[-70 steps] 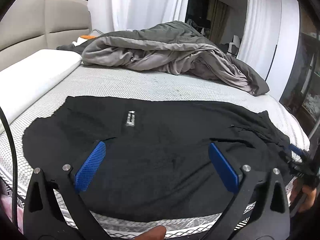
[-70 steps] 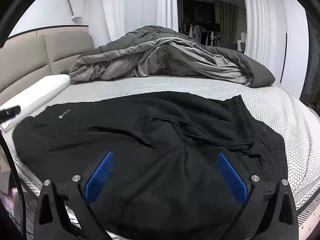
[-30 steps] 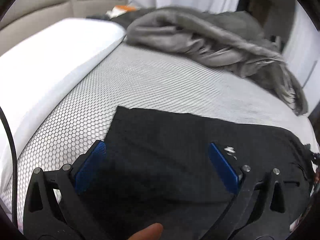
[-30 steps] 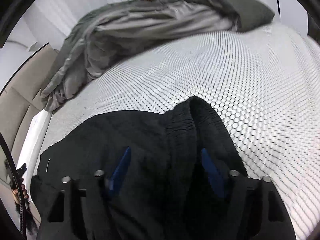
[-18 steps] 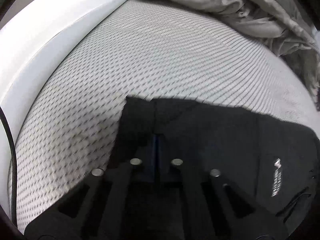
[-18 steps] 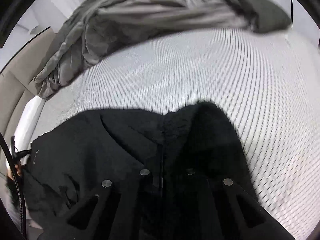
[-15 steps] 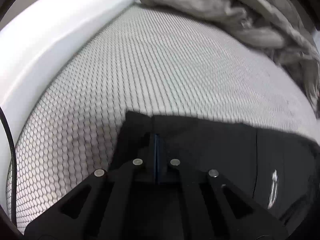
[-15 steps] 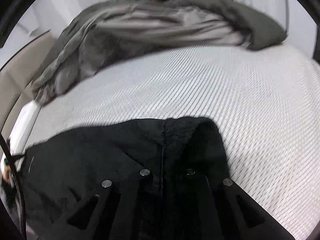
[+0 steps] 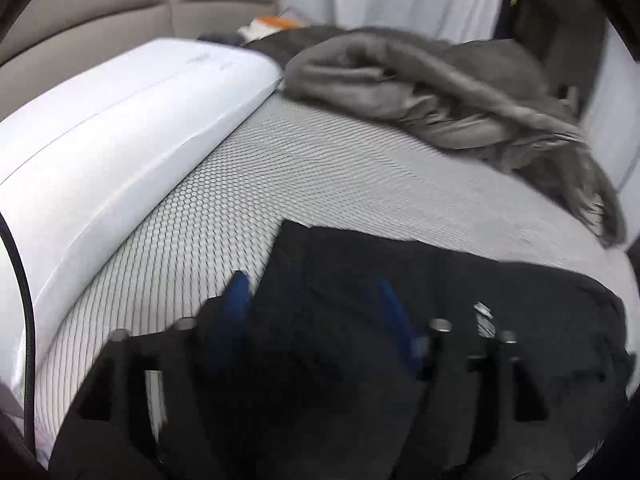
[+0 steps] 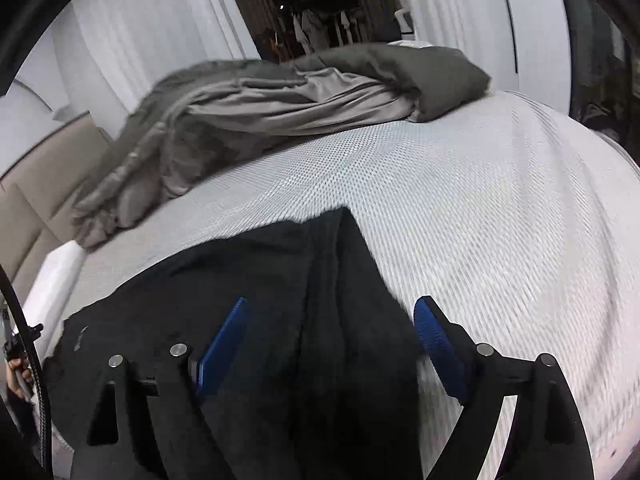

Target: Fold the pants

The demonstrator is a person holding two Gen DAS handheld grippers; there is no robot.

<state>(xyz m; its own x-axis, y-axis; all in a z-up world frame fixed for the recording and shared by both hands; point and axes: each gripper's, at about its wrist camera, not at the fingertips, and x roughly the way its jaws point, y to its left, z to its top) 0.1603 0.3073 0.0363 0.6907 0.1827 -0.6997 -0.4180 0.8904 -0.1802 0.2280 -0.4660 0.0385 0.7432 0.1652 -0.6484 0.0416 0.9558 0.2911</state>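
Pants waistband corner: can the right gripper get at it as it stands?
Probably yes. The right gripper is open with the black pants lying between its blue pads, the ribbed corner just ahead on the mattress. Nothing lies over it; the grey duvet sits well beyond.

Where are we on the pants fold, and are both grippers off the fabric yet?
Done: the black pants lie folded lengthwise on the mattress, far edge doubled, clear of the grey duvet. In hand: nothing; the left gripper and right gripper are both open, blue pads apart over the cloth. Left: the pants are one long strip, so the crosswise folds remain.
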